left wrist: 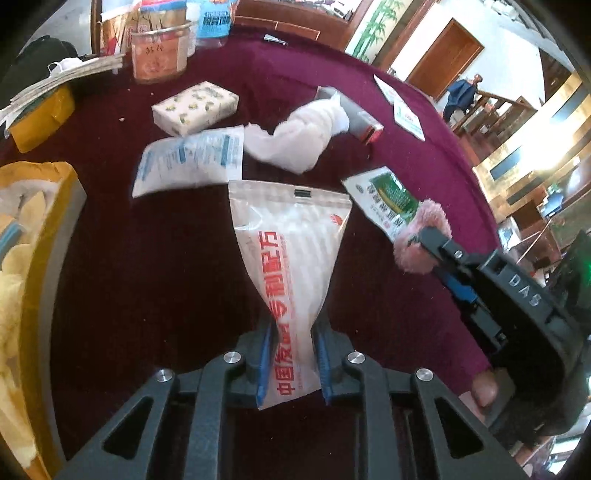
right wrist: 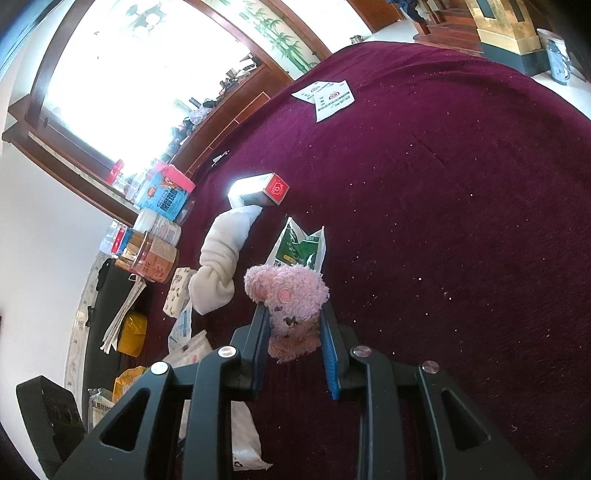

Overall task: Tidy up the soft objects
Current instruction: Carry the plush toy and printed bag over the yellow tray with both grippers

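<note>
The left tongs (left wrist: 291, 363) pinch a white pouch (left wrist: 291, 258) above the maroon worktop (left wrist: 147, 277); the right tongs (right wrist: 295, 341) clamp a pink plush toy (right wrist: 286, 295). Both are mid-carry; next probably comes the yellow bin (left wrist: 62, 206) beside the left tongs.

this is looking like a restaurant or hotel dining hall: a big round table (right wrist: 461, 184) wearing a maroon cloth, bamboo paintings (left wrist: 380, 26) hanging between dark wood panels, a wooden staircase (left wrist: 506, 110) rising behind, a person (left wrist: 461, 94) standing nearby.
</note>
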`<state>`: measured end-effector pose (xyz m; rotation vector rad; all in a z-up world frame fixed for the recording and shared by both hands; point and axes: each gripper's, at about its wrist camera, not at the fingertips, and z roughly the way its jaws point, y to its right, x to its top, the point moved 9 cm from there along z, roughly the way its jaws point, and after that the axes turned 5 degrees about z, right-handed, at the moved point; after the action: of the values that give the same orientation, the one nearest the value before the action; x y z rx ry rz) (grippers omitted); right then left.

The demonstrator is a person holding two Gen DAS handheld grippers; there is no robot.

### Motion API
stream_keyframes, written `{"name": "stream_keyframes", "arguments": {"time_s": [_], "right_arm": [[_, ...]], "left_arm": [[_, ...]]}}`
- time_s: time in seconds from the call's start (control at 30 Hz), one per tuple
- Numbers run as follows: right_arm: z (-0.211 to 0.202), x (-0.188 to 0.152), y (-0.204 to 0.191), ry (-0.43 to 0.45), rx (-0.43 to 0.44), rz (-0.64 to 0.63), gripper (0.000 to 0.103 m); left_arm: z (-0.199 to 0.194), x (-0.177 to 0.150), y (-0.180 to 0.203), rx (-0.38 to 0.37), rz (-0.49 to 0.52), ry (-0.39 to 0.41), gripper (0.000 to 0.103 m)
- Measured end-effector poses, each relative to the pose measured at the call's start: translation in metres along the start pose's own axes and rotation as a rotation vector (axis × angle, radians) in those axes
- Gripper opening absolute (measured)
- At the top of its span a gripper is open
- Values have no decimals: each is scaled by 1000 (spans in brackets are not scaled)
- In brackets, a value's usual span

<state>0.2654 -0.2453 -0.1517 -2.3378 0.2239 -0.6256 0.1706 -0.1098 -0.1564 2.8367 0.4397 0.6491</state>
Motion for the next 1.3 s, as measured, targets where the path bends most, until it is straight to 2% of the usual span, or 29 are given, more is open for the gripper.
{"name": "stream_keyframes", "arguments": {"time_s": [0.07,0.13,0.2,0.4,0.47,0.63,0.8,0.97,1.17,1.3], "right_arm": [[0,0,0,-1,1,0,25],[0,0,0,-2,1,-2,25],[0,0,0,-2,2,-3,25],[0,-1,0,-2,3,-4,25],[0,-1,0,-2,3,-4,25],[-2,-1,-5,2,26,-12,25],[-5,-4,-21,-4,92,-55,25],[-1,-23,-53,-66,181,-166,25],[-4,-47,-84,-52,164,-367,25],[-3,-57,-92,-61,165,-430,25]], "left_arm": [[0,0,2,15,17,9,23],[1,-1,2,28,24,12,31],[5,-3,2,28,26,11,34],[1,-6,5,63,67,50,22],[-3,-8,5,63,63,44,21],[-17,-14,5,-7,42,19,20],[-36,-22,3,-68,26,1,20],[-53,-30,-8,-101,4,-7,20],[-76,-45,-37,-107,-51,1,20],[-95,-55,-56,-110,-83,10,21]]}}
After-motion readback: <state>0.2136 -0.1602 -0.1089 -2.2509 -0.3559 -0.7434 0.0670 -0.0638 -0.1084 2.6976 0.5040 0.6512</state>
